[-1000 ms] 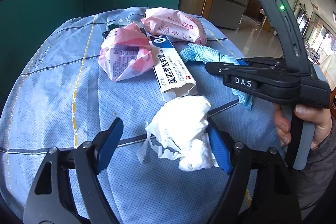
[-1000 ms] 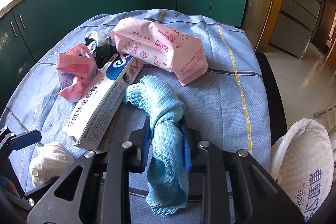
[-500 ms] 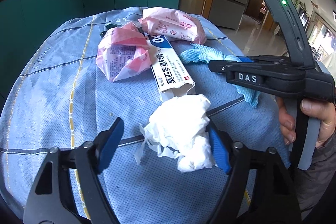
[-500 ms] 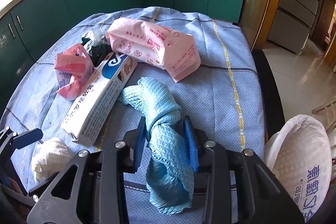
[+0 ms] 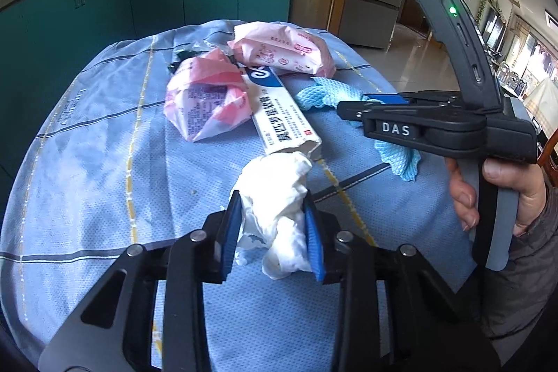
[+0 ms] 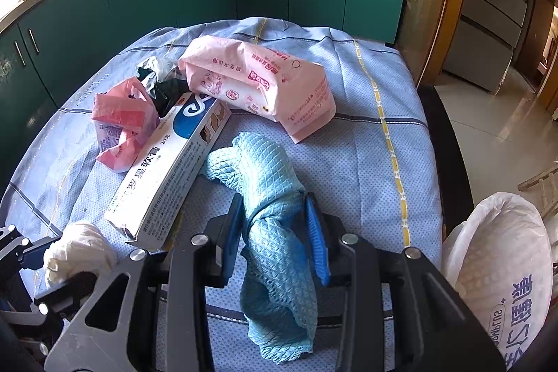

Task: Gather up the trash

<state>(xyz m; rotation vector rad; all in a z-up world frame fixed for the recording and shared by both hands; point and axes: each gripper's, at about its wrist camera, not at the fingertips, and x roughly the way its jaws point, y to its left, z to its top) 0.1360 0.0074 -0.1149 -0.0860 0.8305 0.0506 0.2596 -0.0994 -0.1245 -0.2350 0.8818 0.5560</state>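
A blue checked tablecloth [image 5: 104,162] covers the table, strewn with a pink wipes pack [image 6: 258,82] and a white ointment box [image 6: 171,169]. The right gripper [image 6: 275,225] is clamped on the blue cloth [image 6: 275,232], which droops below its pads. The left gripper [image 5: 273,229] pinches the crumpled white tissue [image 5: 279,197] just beside the box's end.

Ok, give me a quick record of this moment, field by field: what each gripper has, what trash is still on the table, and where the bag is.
left gripper: shut on crumpled white tissue
right gripper: shut on blue cloth
on the tablecloth: white box, pink packet, crumpled pink wrapper, dark wrapper
white bag: open, off the table's right edge
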